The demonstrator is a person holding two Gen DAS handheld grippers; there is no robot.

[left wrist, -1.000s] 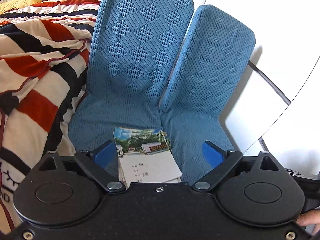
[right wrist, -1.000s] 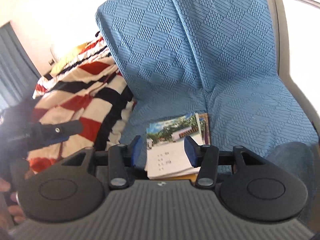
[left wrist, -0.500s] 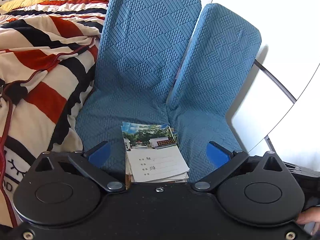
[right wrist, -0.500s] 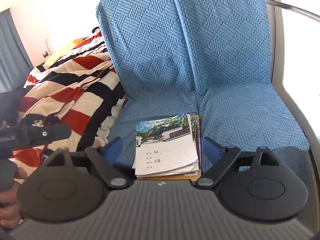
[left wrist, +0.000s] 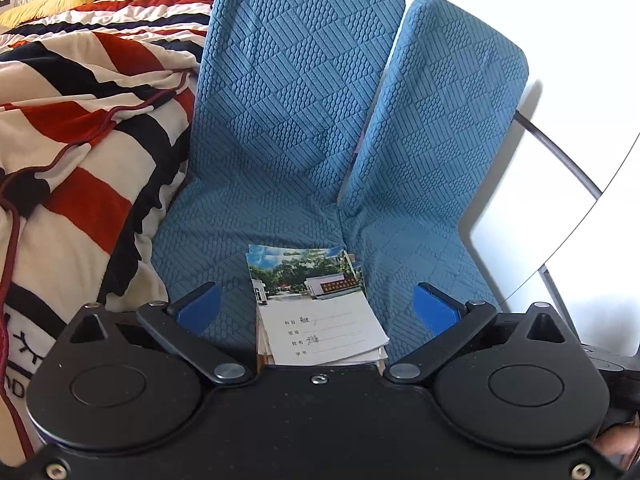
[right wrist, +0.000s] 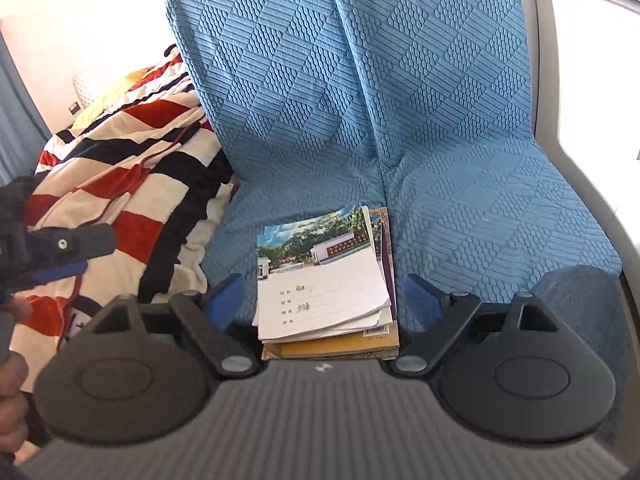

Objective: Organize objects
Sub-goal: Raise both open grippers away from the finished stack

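Quilted blue seat cover holds flat, rectangular paper booklets.

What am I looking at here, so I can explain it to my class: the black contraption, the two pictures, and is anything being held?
No robot is here: a person holds a two-finger gripper in each hand, each with a camera looking along its fingers. One picture comes from the left gripper, the other from the right gripper; the black shapes at the bottom are the grippers themselves. Both face a blue padded seat where a stack of notebooks lies, a yellowish book at the bottom. A striped blanket lies beside the seat. Both grippers are open, their blue pads standing clear on either side of the stack, so nothing is held.
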